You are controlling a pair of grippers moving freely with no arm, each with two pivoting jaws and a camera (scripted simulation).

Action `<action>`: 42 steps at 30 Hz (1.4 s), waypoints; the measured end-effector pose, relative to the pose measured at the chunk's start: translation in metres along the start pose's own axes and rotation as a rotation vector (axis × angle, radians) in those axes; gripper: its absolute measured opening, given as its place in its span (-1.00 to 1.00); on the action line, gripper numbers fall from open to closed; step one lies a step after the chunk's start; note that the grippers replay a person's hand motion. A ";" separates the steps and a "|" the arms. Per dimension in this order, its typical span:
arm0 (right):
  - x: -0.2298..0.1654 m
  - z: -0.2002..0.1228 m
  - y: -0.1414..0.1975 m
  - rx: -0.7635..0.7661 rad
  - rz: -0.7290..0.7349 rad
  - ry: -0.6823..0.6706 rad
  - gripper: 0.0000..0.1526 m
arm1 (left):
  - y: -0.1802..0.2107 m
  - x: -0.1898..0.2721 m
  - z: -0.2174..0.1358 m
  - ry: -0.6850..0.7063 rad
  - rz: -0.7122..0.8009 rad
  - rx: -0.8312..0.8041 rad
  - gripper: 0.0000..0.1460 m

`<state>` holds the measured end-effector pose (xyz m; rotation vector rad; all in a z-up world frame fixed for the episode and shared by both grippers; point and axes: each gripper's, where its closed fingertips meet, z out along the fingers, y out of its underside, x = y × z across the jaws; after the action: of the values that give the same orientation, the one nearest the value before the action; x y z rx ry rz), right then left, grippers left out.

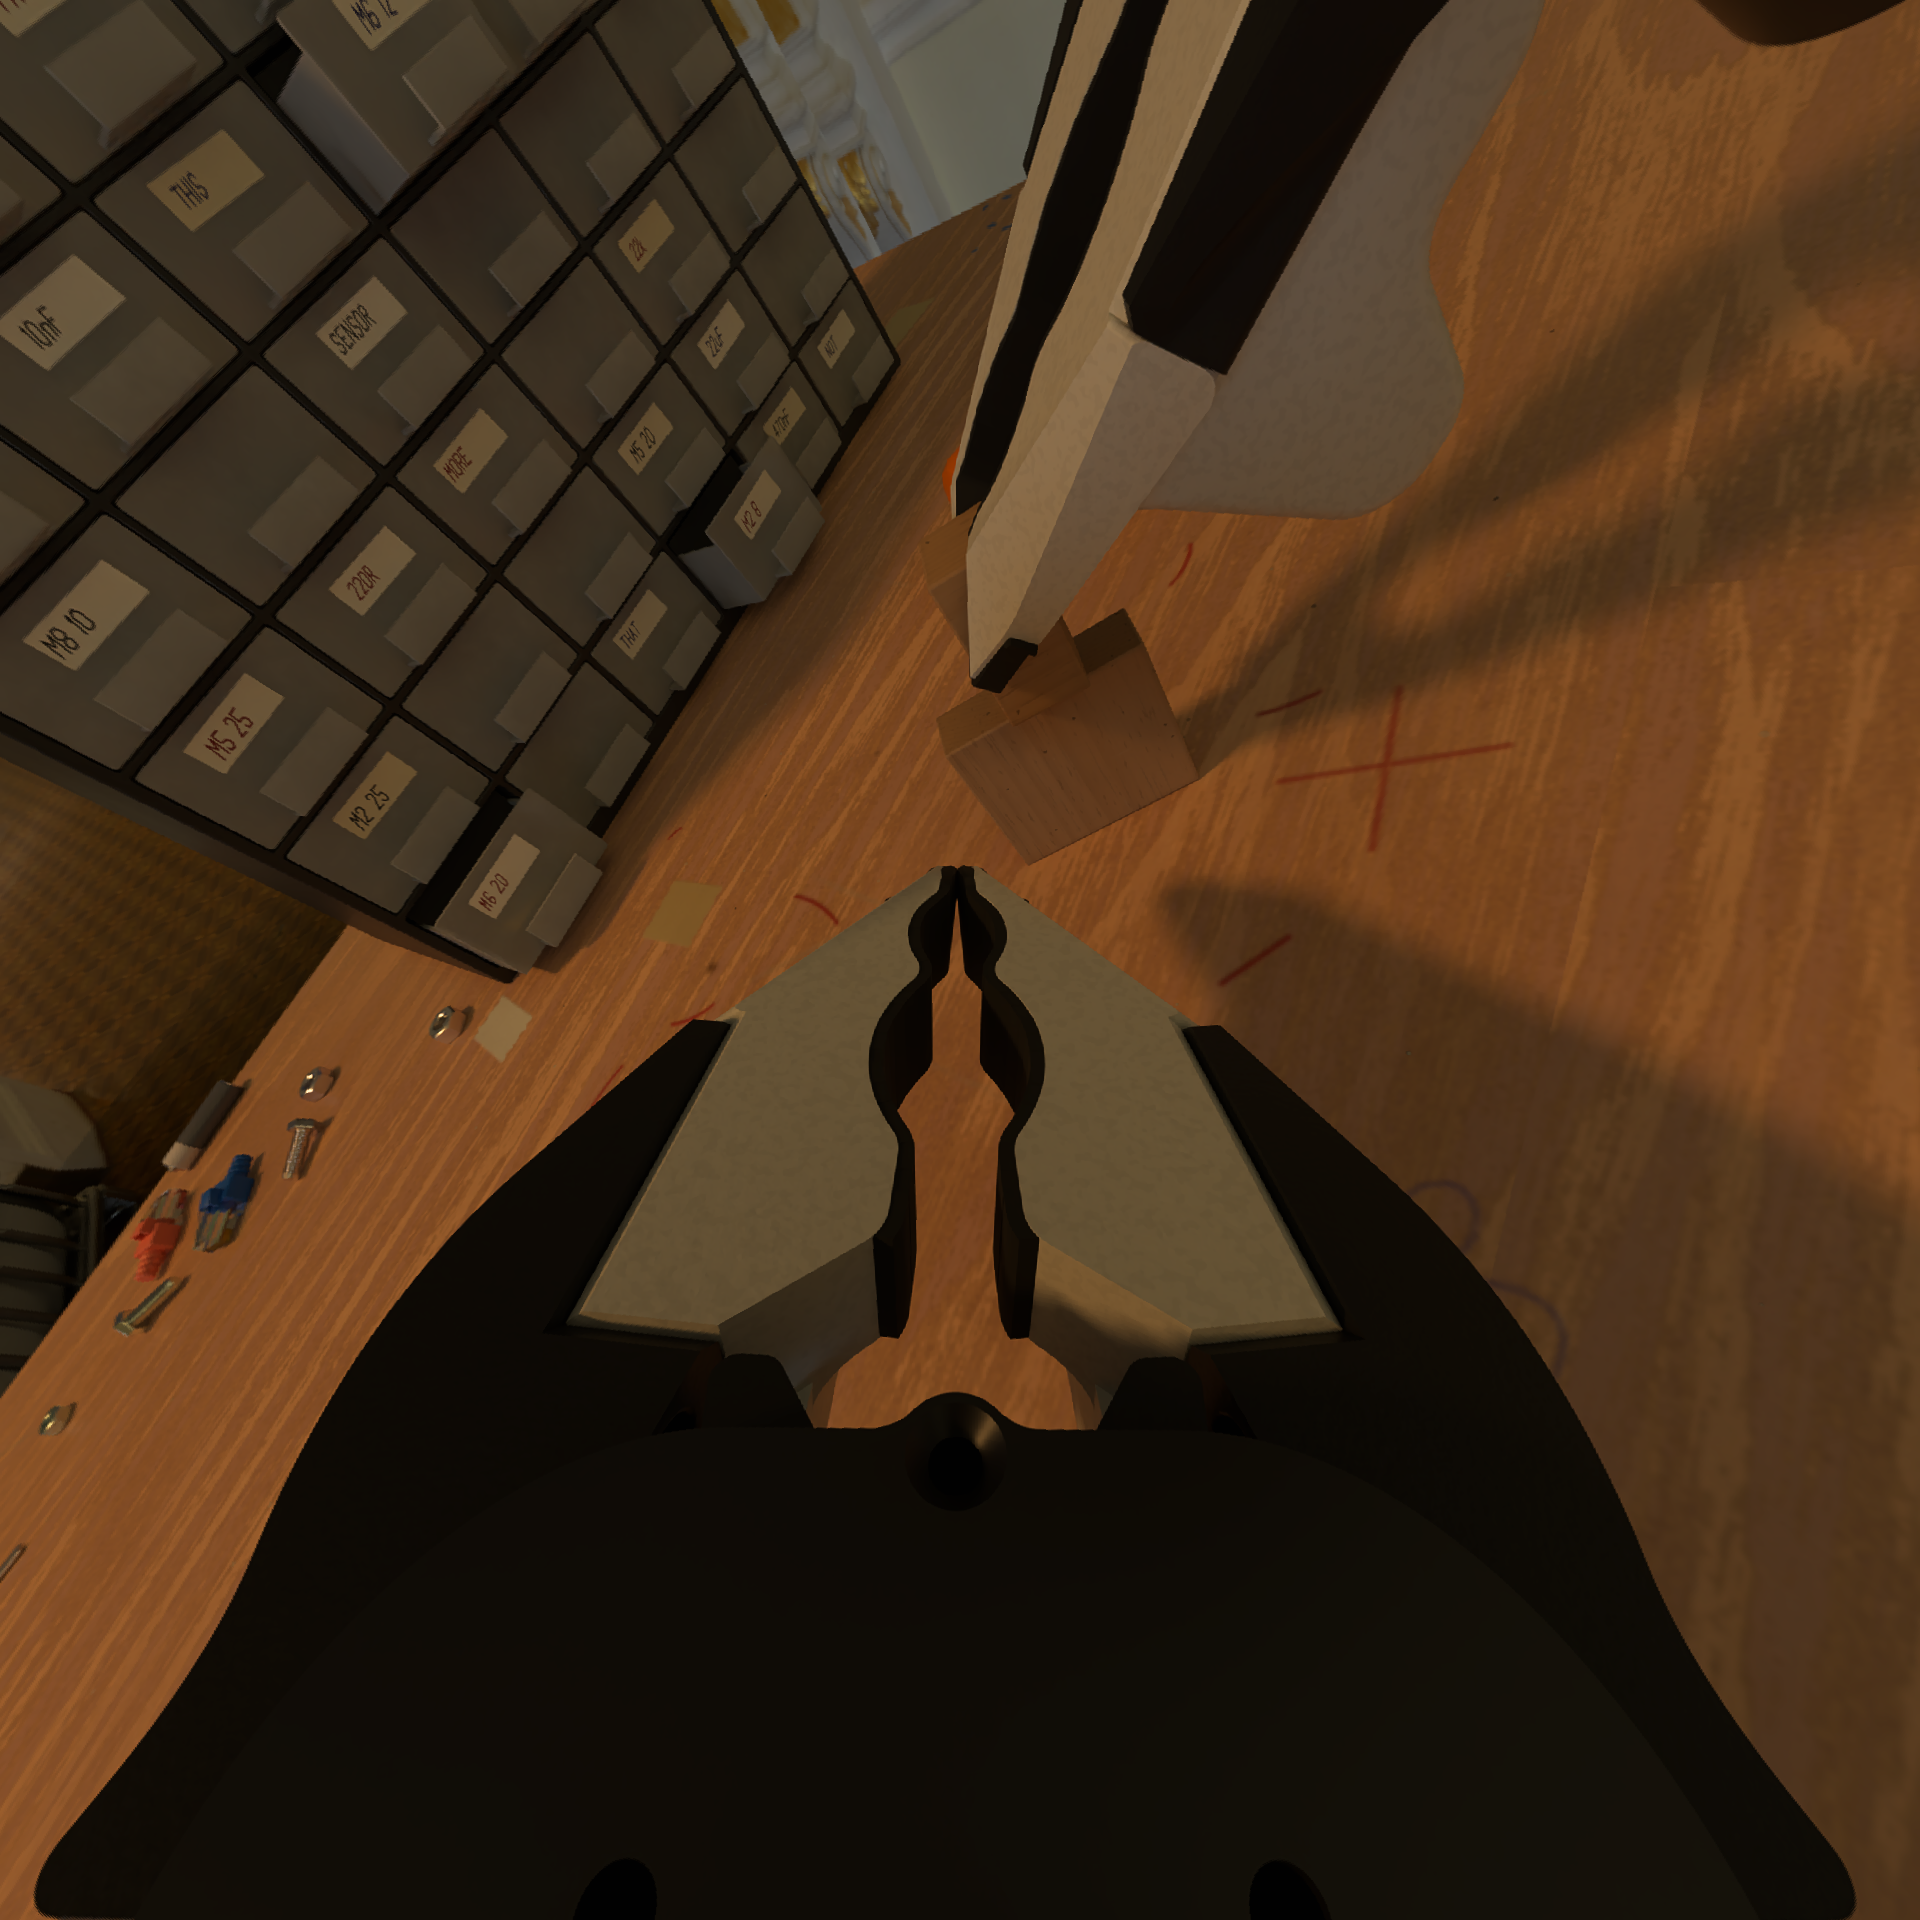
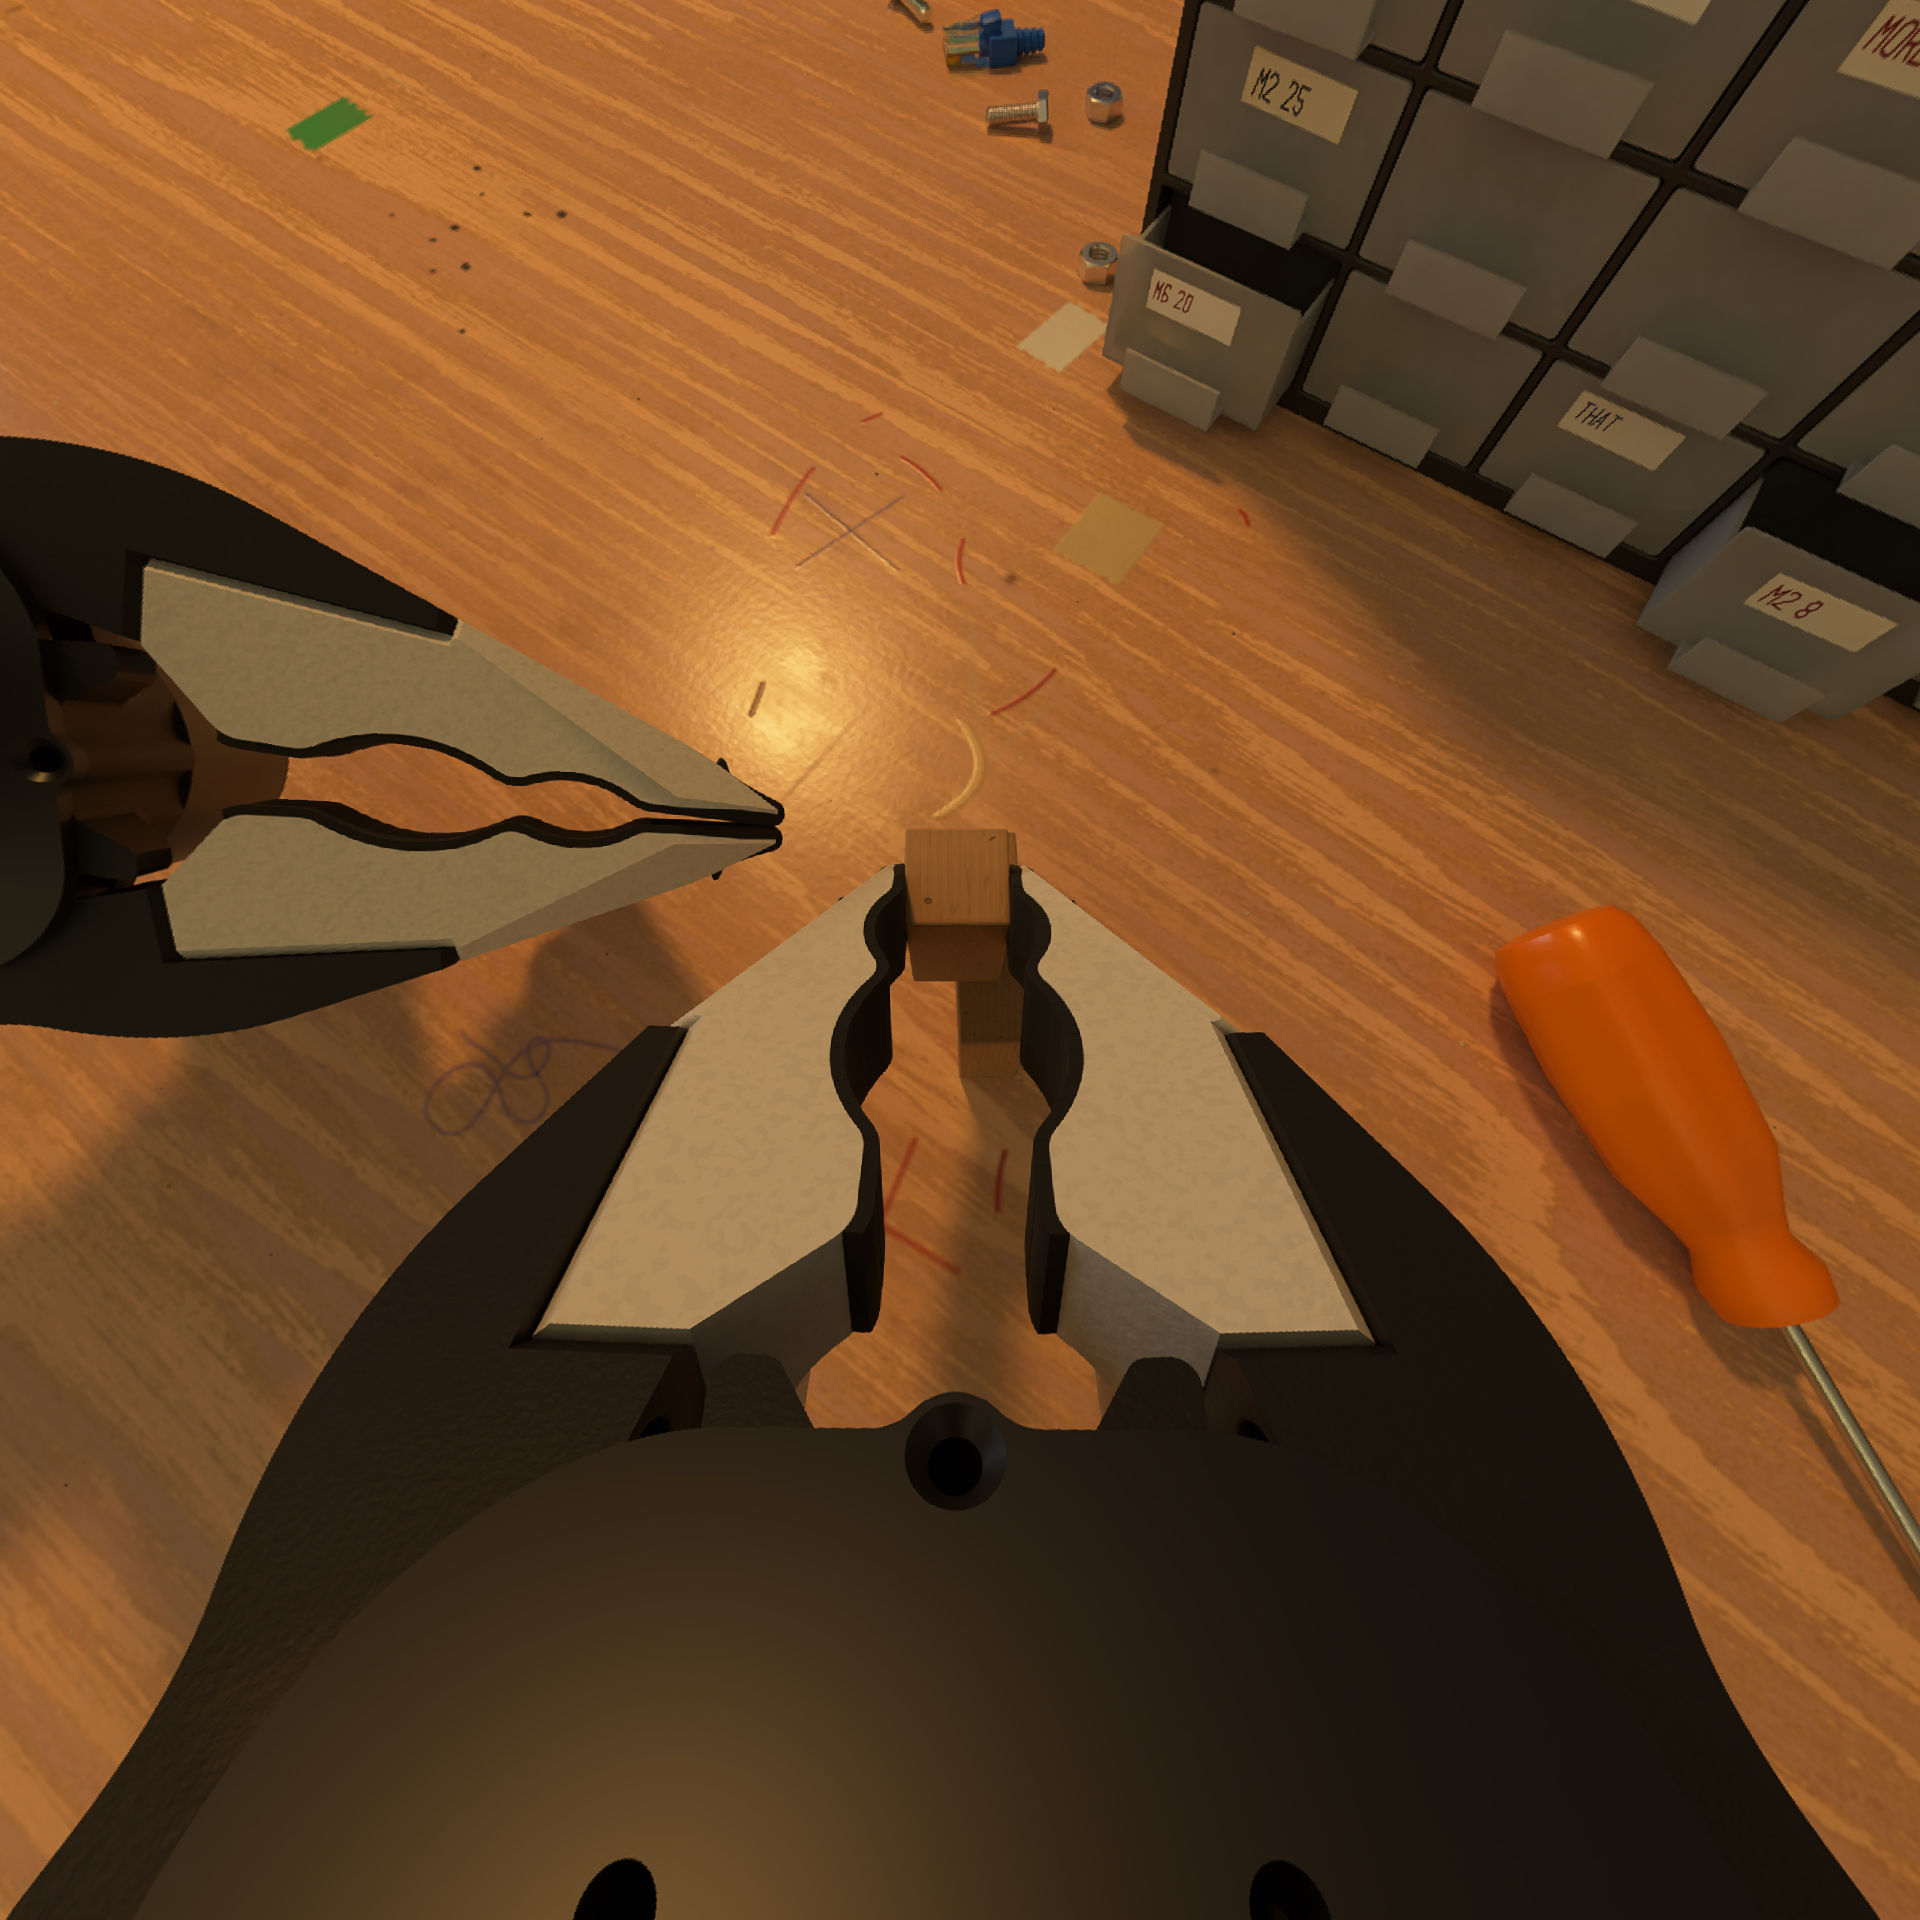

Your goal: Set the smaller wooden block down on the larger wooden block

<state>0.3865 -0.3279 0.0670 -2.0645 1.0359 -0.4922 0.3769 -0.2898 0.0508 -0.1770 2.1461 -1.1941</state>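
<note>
My right gripper is shut on the smaller wooden block, pinched at its fingertips. The larger wooden block shows below it, between the fingers. In the left wrist view the larger block stands on the wooden table. The right gripper comes down onto it from above with the smaller block at the larger block's top. I cannot tell if the two blocks touch. My left gripper is shut and empty, a little in front of the larger block. It shows at the left of the right wrist view.
A grey parts cabinet with labelled drawers stands close by, some drawers pulled out. An orange-handled screwdriver lies to the right. Loose bolts, nuts and connectors lie near the table edge. A red cross mark is beside the block.
</note>
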 end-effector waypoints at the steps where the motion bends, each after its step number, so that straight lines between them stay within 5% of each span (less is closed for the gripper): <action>1: 0.000 0.000 0.000 0.001 -0.001 0.000 -0.76 | 0.000 0.000 0.000 -0.007 0.005 -0.001 -1.00; 20: 0.002 0.000 -0.001 0.015 -0.008 -0.036 -0.76 | 0.003 -0.003 0.000 -0.082 0.101 -0.007 -0.98; 42: 0.001 0.000 0.000 0.021 0.007 -0.045 -0.76 | 0.000 -0.005 0.005 -0.063 0.014 -0.006 -0.97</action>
<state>0.3875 -0.3289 0.0673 -2.0434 1.0078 -0.4492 0.3837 -0.2910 0.0522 -0.1995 2.0933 -1.1589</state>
